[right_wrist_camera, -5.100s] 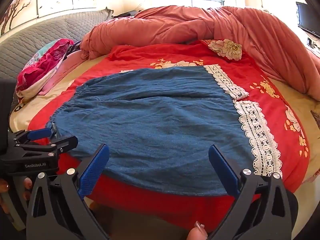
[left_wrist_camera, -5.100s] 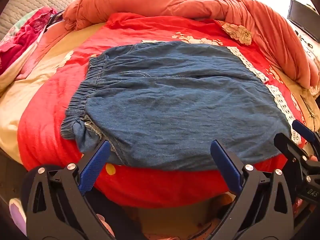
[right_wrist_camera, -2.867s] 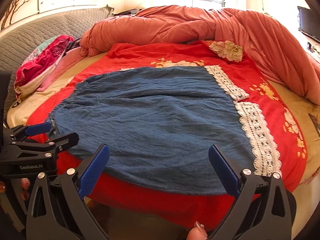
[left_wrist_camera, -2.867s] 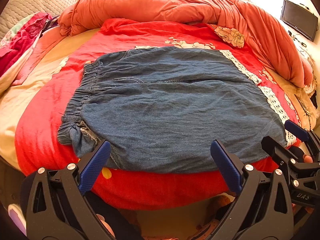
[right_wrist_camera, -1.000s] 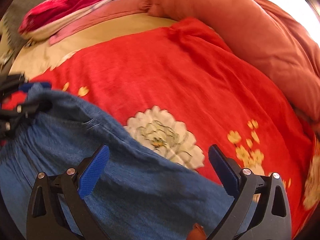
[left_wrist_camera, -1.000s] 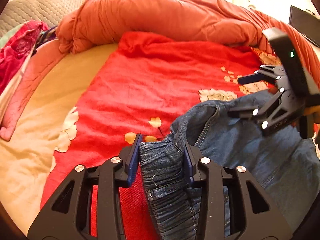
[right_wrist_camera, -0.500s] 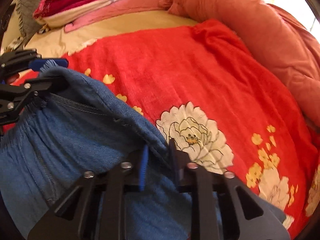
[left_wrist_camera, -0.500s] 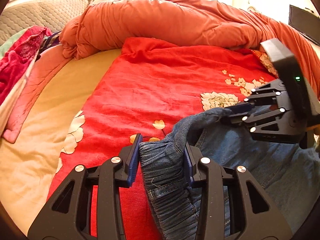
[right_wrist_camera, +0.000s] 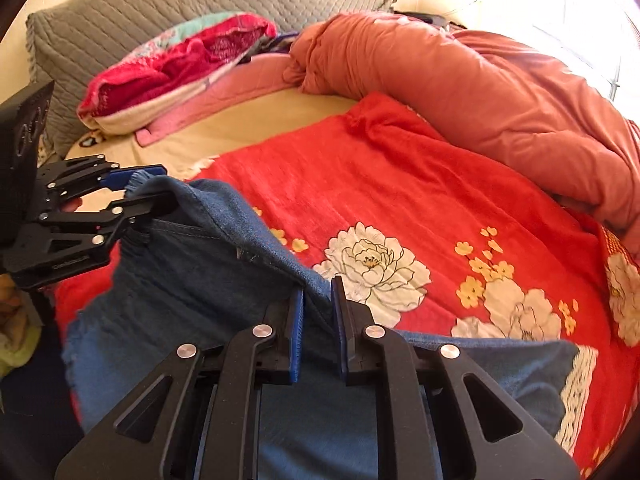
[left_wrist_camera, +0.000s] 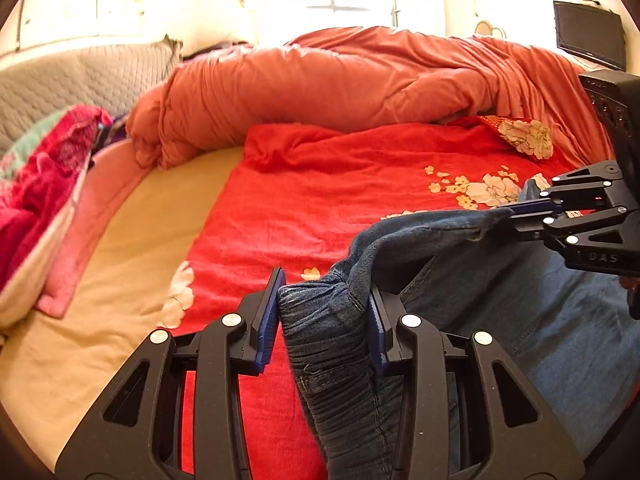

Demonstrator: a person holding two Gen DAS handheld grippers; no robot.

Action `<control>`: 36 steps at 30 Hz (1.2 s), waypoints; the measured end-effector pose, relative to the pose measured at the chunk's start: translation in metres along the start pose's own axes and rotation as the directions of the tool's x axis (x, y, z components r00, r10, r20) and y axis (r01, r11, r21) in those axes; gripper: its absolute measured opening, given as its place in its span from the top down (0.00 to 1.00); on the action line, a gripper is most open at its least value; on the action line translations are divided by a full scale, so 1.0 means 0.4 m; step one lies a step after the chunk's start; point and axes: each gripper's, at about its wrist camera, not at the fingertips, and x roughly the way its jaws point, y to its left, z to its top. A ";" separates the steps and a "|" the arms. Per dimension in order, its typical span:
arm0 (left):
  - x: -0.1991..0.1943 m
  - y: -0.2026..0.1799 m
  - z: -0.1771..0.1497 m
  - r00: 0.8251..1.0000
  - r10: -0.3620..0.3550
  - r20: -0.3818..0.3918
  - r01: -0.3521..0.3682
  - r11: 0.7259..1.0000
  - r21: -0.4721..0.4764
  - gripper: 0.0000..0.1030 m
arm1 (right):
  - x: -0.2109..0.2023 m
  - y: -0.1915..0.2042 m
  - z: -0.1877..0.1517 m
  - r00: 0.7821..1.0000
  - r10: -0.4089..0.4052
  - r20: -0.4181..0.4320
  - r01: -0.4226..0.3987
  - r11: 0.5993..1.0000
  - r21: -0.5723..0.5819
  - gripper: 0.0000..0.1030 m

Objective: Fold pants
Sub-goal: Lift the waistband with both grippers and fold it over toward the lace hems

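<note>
Blue denim pants (left_wrist_camera: pixel 520 300) with a white lace hem (right_wrist_camera: pixel 576 380) lie on a red floral blanket (left_wrist_camera: pixel 340 200); their far edge is lifted off it. My left gripper (left_wrist_camera: pixel 324 300) is shut on the bunched elastic waistband corner. My right gripper (right_wrist_camera: pixel 318 296) is shut on the thin lifted edge of the pants (right_wrist_camera: pixel 180 280) further along. That edge hangs stretched between the two grippers. From the left wrist, the right gripper (left_wrist_camera: pixel 516 212) reaches in from the right. From the right wrist, the left gripper (right_wrist_camera: pixel 148 188) holds the corner at the left.
A rolled orange duvet (left_wrist_camera: pixel 320 80) lies across the back of the bed. A pink and red bundle of bedding (right_wrist_camera: pixel 180 60) rests at the left by the grey quilted headboard (right_wrist_camera: pixel 160 8). A dark screen (left_wrist_camera: pixel 588 40) hangs on the right wall.
The right gripper, open a second ago, has shut on the pants' edge. Both grippers have risen and pulled back, lifting that edge off the blanket.
</note>
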 end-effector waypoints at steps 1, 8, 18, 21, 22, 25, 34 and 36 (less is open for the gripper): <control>-0.009 -0.004 0.000 1.000 0.002 0.004 -0.002 1.000 0.005 0.72 | -0.009 0.005 -0.002 1.000 0.001 0.008 -0.001 1.000 0.008 0.88; -0.079 -0.041 -0.019 1.000 0.003 0.028 -0.005 0.999 0.052 0.72 | -0.112 0.053 -0.064 0.999 0.024 0.031 -0.026 0.997 0.071 0.88; -0.184 -0.101 -0.074 1.000 0.001 -0.003 -0.001 0.995 0.102 0.72 | -0.219 0.139 -0.183 0.997 0.063 0.046 -0.068 0.993 0.097 0.88; -0.212 -0.109 -0.094 1.000 -0.001 -0.023 0.003 0.995 0.101 0.72 | -0.240 0.163 -0.212 0.995 0.078 0.054 -0.083 0.991 0.103 0.88; -0.217 -0.110 -0.102 0.999 -0.003 -0.032 0.007 0.995 0.098 0.72 | -0.244 0.171 -0.223 0.995 0.082 0.051 -0.087 0.990 0.107 0.88; -0.230 -0.115 -0.133 0.998 0.002 -0.069 0.005 0.994 0.108 0.72 | -0.249 0.193 -0.247 0.995 0.091 0.047 -0.096 0.989 0.112 0.88; -0.240 -0.123 -0.192 0.987 0.040 -0.158 -0.016 0.989 0.149 0.69 | -0.247 0.266 -0.301 0.994 0.110 0.022 -0.111 0.990 0.090 0.88; -0.237 -0.119 -0.210 0.981 0.054 -0.186 -0.025 0.987 0.156 0.64 | -0.247 0.280 -0.310 0.993 0.114 0.016 -0.115 0.991 0.075 0.88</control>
